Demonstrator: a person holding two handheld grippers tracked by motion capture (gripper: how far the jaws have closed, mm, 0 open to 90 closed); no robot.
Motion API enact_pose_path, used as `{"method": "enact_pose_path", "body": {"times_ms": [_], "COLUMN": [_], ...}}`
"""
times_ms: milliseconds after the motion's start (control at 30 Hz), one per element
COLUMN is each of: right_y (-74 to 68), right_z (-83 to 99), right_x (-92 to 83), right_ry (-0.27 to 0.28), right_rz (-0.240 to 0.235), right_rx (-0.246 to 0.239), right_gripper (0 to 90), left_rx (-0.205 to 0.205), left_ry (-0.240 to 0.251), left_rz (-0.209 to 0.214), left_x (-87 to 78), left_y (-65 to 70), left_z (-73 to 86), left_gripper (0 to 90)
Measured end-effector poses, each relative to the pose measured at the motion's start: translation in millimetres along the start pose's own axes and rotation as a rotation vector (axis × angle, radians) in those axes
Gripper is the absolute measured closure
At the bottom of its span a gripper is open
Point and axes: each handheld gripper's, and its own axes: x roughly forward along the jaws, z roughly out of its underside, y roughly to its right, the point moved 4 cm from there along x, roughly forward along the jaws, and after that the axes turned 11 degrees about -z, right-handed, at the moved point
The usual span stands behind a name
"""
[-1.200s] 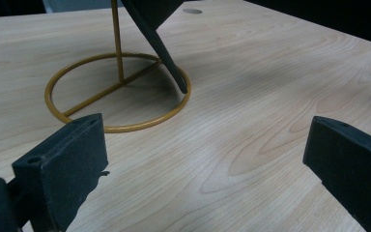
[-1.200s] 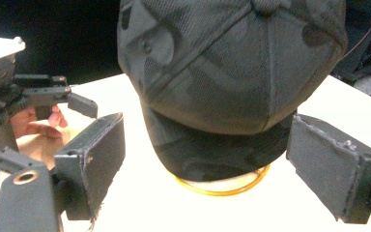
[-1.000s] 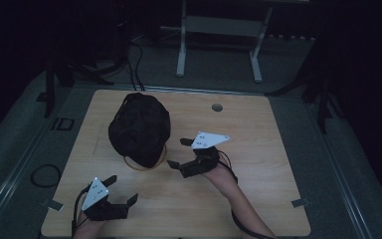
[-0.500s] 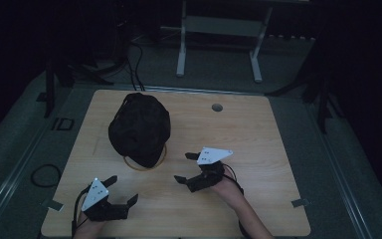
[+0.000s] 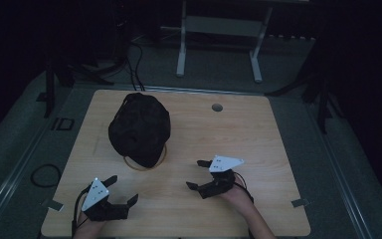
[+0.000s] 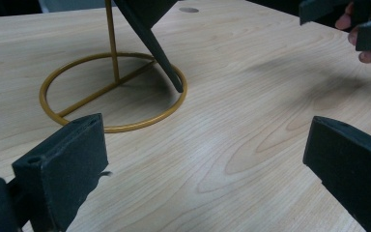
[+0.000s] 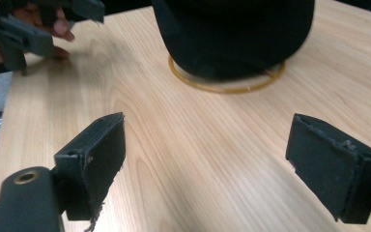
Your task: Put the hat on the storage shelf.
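A black cap (image 5: 140, 128) hangs on a gold wire stand (image 5: 147, 166) whose ring base (image 6: 111, 89) rests on the wooden table (image 5: 258, 129). The cap's brim (image 6: 150, 36) slants down to the ring in the left gripper view, and its dark crown (image 7: 234, 34) hides most of the ring (image 7: 227, 87) in the right gripper view. My left gripper (image 5: 121, 189) sits open near the table's front left, below the stand. My right gripper (image 5: 197, 174) stands open to the right of the stand, jaws pointing left toward it. Nothing is between either pair of jaws.
A round cable hole (image 5: 217, 107) sits at the back of the table. Behind the table stands a white desk frame (image 5: 218, 37), with cables (image 5: 134, 50) on the floor. Bare wood lies between the two grippers.
My right gripper has drawn back from beside the cap toward the front of the table, jaws still open. The left gripper has stayed put.
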Motion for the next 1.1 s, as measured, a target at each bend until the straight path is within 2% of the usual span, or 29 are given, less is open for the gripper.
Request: {"method": "enact_pose_path", "body": {"times_ms": [633,1100], "right_y": [7.6,7.5], "right_z": [41.6,56.1], "right_x": [-32.3,-54.7], "right_ry": [-0.029,-0.028], "right_rz": [0.067,0.109], "right_rx": [0.053,0.071], "right_gripper": [14.1,14.2], "left_rx": [0.001,0.003], "left_ry": [-0.005,-0.007], "left_rz": [0.002,0.003], "left_x": [0.7,0.7], "left_y": [0.4,1.0], "left_z": [0.8,1.2], "left_gripper": [2.2,2.2]}}
